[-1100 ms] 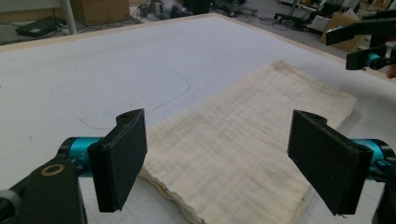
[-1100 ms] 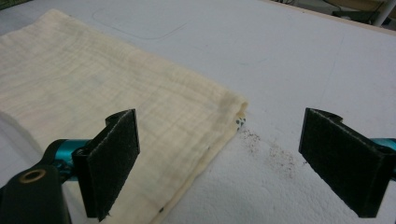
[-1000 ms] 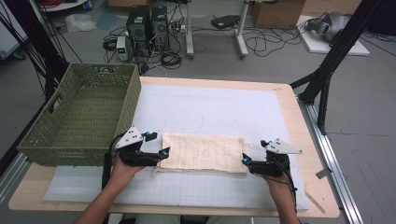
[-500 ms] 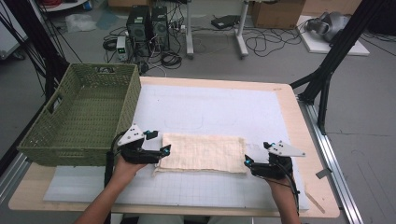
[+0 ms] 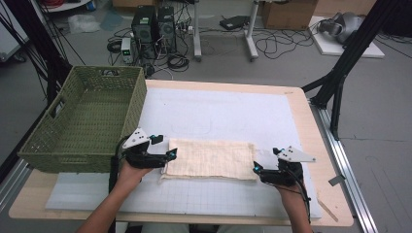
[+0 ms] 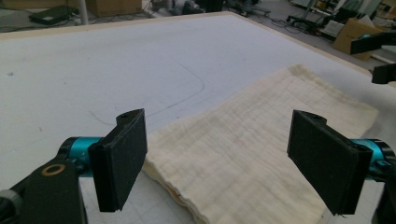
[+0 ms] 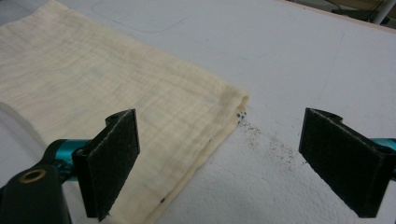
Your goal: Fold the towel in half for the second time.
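On white mat, folded cloth (image 5: 210,158) lying left-right, 2 grippers' jaws spread wide.

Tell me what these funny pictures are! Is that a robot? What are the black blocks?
No robot here. A person sits at a table and holds a grabbing tool in each hand: the left tool and the right tool. One picture comes from a camera high above the table. The other two come from little cameras riding on the tools, so the black blocks are each tool's two jaws seen up close. On the white mat lies a folded cream cloth, with one tool at each short end. Both tools are open, with the jaws wide apart, so nothing is held. A woven green basket stands at the left of the table.
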The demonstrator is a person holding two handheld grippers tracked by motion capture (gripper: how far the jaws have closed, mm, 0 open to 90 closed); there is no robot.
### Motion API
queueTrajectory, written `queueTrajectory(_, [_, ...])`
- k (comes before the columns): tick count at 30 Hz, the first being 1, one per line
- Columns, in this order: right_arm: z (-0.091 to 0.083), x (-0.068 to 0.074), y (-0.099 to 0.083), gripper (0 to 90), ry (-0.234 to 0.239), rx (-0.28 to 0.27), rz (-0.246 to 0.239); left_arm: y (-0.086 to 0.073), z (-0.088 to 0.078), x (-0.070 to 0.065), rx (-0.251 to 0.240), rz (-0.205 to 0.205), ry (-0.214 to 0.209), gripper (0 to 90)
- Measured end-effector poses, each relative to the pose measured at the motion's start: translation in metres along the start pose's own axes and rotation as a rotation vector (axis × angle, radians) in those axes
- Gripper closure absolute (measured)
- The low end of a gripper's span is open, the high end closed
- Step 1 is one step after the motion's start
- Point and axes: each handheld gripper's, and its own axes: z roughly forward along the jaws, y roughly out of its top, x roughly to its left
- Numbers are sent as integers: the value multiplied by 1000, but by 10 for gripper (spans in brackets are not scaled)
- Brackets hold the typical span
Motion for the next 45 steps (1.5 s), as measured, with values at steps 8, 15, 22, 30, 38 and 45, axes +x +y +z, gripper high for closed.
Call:
queueTrajectory(8, [3, 1, 0, 116, 10, 4, -4, 5, 4, 5, 14, -18, 29, 207])
queueTrajectory(15, [3, 2, 2, 116, 14, -1, -2, 14, 12, 7, 37, 7, 66, 254])
queueTrajectory(22, [4, 1, 2, 117, 24, -2, 2, 23, 30, 15, 73, -12, 84, 303])
queueTrajectory(30, [4, 1, 1, 116, 26, 1, 0, 11, 55, 33, 176, -54, 134, 353])
queueTrajectory(38, [4, 0, 0, 117, 25, 2, 2, 2, 66, 32, 261, -32, 141, 370])
queueTrajectory(45, [3, 0, 0, 117, 25, 3, 3, 0, 69, 28, 303, 25, 143, 456])
